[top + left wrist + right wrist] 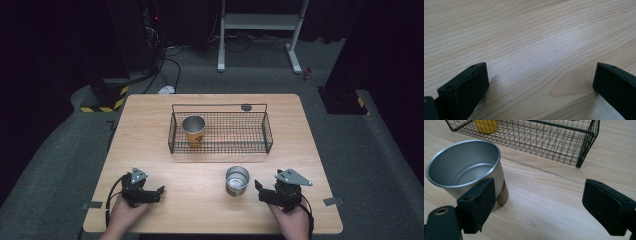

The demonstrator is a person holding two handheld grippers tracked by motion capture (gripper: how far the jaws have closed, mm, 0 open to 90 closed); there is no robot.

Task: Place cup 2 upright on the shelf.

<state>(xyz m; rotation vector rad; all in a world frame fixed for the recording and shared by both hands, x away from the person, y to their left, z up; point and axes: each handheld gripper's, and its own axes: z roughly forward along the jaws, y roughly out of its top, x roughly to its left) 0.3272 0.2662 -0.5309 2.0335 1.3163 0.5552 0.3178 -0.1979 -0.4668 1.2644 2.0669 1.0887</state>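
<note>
Wooden desk (pixel 150 125), pale and bare near the front edge. Toward its far middle, a black wire basket (pixel 265 131) standing square, handle rail at the back, apparently set there as a bin for cups. Inside its left end, upright, an orange paper cup (pixel 193 131), already in what looks like its place. In front of the basket, apart from it and right of centre, an open steel cup (pixel 237 180), upright, probably left within easy reach of the right hand as the next thing to go in. Right tongs (pixel 264 193) low on the desk just right of that cup, jaws spread wide, gripping nothing; in the right gripper view the cup stands beside the left jaw, outside the gap, contact too close to call. Left tongs (pixel 156 192) resting at the front left, well away from both cups, jaws likewise wide apart over bare wood, holding nothing, seemingly parked.
</note>
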